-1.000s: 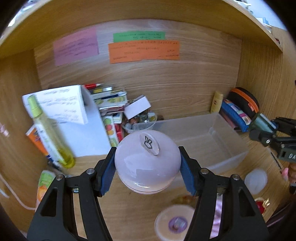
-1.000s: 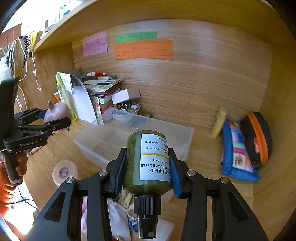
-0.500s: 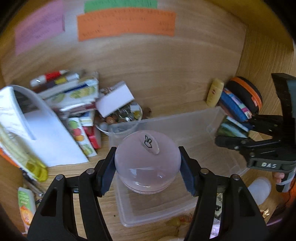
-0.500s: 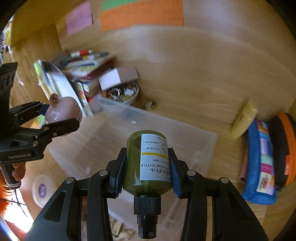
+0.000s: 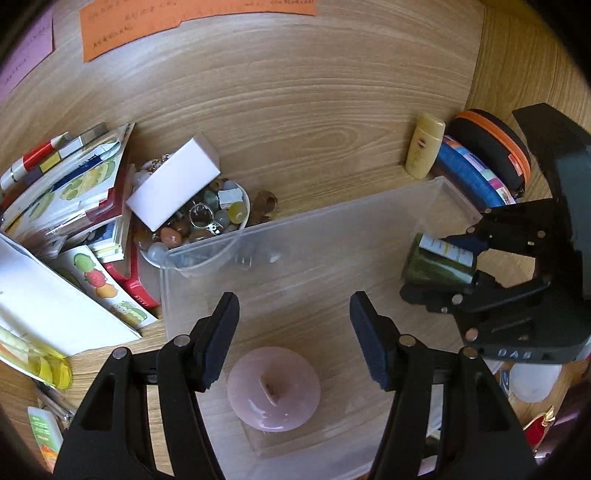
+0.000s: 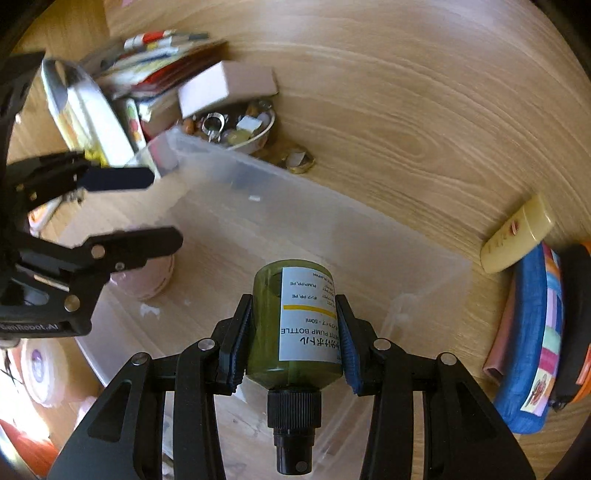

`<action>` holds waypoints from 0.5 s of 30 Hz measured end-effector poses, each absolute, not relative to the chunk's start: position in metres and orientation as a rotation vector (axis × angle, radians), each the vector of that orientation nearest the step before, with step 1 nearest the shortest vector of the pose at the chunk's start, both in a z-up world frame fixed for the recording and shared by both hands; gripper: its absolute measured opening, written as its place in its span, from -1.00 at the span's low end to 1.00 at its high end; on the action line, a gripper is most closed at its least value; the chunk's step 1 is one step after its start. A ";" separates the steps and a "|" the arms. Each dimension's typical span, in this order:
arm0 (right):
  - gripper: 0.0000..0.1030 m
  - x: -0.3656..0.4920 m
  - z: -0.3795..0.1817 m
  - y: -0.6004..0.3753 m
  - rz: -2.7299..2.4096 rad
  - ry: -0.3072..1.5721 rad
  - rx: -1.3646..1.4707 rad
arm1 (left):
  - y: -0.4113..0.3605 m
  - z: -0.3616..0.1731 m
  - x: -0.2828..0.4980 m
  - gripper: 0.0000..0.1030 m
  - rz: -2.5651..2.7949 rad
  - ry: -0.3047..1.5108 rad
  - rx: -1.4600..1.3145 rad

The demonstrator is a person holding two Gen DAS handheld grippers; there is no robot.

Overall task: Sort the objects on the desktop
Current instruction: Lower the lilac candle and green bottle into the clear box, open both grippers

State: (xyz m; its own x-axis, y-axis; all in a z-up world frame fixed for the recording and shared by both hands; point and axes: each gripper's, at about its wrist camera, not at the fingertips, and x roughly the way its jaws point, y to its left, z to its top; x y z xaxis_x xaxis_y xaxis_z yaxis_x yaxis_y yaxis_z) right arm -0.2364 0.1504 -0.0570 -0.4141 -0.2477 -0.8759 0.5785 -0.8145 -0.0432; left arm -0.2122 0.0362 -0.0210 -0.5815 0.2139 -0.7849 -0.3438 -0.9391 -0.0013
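The green bottle (image 6: 293, 325) carries a white label reading "PUMP BOTTLE", with "50ml", "PP, PE", "JAPAN" and a line of Japanese characters; a yellow band crosses the label. The body of the left gripper (image 6: 147, 206), as seen from the right wrist view, is marked "GenRobot.AI". The body of the right gripper (image 5: 448, 258), as seen from the left wrist view, bears raised letters that cannot be read with confidence. An orange paper (image 5: 184, 22) and a purple paper (image 5: 26, 59) on the back panel carry handwriting too small to read. The right gripper (image 6: 293, 339) is clamped on the green bottle: both blue pads press on its sides, the black pump cap points toward the camera, and the bottle hangs above the clear plastic bin (image 6: 332, 206). The left gripper (image 5: 293, 334) stands with its jaws apart and nothing between the pads. The pink round jar (image 5: 273, 387) rests on the floor of the clear plastic bin (image 5: 295, 229), below the left fingers and touching neither. A bowl of trinkets (image 5: 207, 221) sits just behind the bin's far left corner, with a white box (image 5: 173, 186) resting on it. A cream tube (image 5: 424, 146) stands near the bin's far right corner, beside a blue pouch (image 5: 469, 175).
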 end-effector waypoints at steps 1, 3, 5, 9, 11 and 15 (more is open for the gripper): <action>-0.26 -0.236 -0.059 0.147 -2.233 0.492 1.310 | 0.036 -0.020 -0.211 0.20 2.546 0.228 -1.221; -0.26 -0.235 -0.063 0.143 -2.220 0.522 1.317 | 0.035 -0.019 -0.209 0.20 2.561 0.250 -1.215; -0.26 -0.232 -0.063 0.140 -2.220 0.553 1.312 | 0.032 -0.019 -0.206 0.20 2.565 0.257 -1.218; -0.24 -0.229 -0.064 0.136 -2.230 0.613 1.299 | 0.026 -0.018 -0.204 0.20 2.573 0.249 -1.229; -0.20 -0.227 -0.064 0.134 -2.241 0.641 1.290 | 0.023 -0.016 -0.202 0.22 2.582 0.241 -1.228; 0.10 -0.220 -0.054 0.134 -2.313 0.686 1.228 | 0.016 -0.008 -0.194 0.37 2.611 0.222 -1.204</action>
State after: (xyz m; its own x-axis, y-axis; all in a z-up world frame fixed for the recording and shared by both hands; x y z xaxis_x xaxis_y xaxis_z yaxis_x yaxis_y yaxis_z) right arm -0.2205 0.1338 -0.0536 -0.5147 -0.1407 -0.8458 0.5789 -0.7847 -0.2218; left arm -0.1936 0.0161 -0.0076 -0.6241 0.1673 -0.7633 -0.2935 -0.9555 0.0305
